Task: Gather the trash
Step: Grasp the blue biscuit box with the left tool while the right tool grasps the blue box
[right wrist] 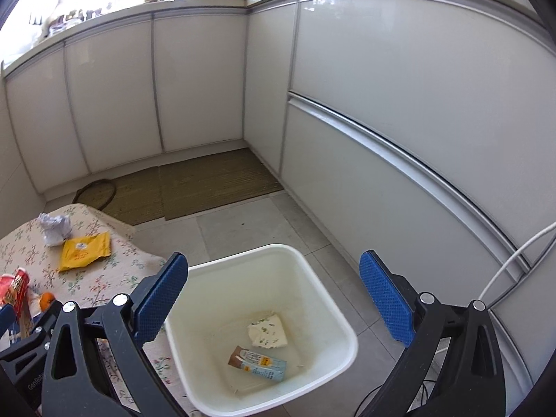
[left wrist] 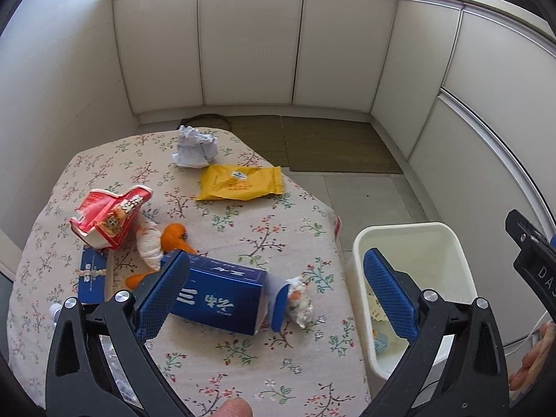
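Observation:
My left gripper [left wrist: 276,288] stands open and empty above the floral tablecloth [left wrist: 243,354], over a blue carton [left wrist: 222,299] lying on its side. Around it lie a tissue wad [left wrist: 299,301], orange peel [left wrist: 175,236], a red snack box [left wrist: 107,219], a yellow wrapper [left wrist: 239,183] and a crumpled white paper [left wrist: 194,146]. My right gripper [right wrist: 274,290] hangs open and empty over the white bin [right wrist: 264,333], which holds a small drink carton [right wrist: 259,366] and a pale wrapper [right wrist: 267,332]. The bin [left wrist: 417,243] stands on the floor at the table's right edge.
White cabinet doors [right wrist: 382,87] wrap around the back and right. Woven mats [right wrist: 208,182] lie on the grey tiled floor [right wrist: 250,222] beyond the table. A white cable [right wrist: 514,257] runs along the right cabinet. A fingertip [left wrist: 236,408] shows at the bottom edge of the left wrist view.

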The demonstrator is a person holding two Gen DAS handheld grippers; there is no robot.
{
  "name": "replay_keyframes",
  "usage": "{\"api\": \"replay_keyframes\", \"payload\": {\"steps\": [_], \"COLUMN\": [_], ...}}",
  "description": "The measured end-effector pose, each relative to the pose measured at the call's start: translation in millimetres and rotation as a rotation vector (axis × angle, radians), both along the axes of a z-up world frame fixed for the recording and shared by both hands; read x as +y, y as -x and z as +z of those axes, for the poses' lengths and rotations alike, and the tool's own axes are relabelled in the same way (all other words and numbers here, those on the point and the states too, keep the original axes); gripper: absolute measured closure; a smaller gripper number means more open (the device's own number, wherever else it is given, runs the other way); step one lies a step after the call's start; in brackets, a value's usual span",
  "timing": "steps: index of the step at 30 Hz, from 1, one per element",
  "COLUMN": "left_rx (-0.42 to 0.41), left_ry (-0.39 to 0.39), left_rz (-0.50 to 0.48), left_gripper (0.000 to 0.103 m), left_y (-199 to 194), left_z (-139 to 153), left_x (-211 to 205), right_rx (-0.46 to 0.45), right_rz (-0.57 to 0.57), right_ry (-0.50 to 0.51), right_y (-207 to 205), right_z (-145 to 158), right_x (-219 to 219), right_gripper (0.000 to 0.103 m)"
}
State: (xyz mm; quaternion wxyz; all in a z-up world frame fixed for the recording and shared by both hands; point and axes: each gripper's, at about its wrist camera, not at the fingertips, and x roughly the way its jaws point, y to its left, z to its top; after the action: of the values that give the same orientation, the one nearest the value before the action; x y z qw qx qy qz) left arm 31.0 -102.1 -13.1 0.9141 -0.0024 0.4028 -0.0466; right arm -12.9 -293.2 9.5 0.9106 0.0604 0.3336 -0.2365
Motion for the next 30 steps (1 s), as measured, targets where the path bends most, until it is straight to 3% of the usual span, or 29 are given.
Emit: {"api": "replay_keyframes", "payload": {"steps": [19, 23, 30], "left_rx": [0.046, 0.108, 0.295], "left_ry": [-0.003, -0.016, -0.081], "left_rz": [0.205, 0.251, 0.294], "left_gripper": [0.007, 0.007, 0.007], "left_y": [-4.1, -10.7, -37.1], "left_z": [-6.9, -20.6, -65.4], "left_x": [120.5, 147.6, 190.4], "right_rx": [0.045, 0.054, 0.084], "right_rz": [0.252, 0.287, 0.335], "right_ry": [0.049, 0.051, 0.056], "right_y": [-30.0, -34.6, -42.6], "right_z": [-8.4, -11.1, -19.1], "right_x": [124.5, 142.7, 165.7], "right_gripper": [0.007, 0.007, 0.007]}}
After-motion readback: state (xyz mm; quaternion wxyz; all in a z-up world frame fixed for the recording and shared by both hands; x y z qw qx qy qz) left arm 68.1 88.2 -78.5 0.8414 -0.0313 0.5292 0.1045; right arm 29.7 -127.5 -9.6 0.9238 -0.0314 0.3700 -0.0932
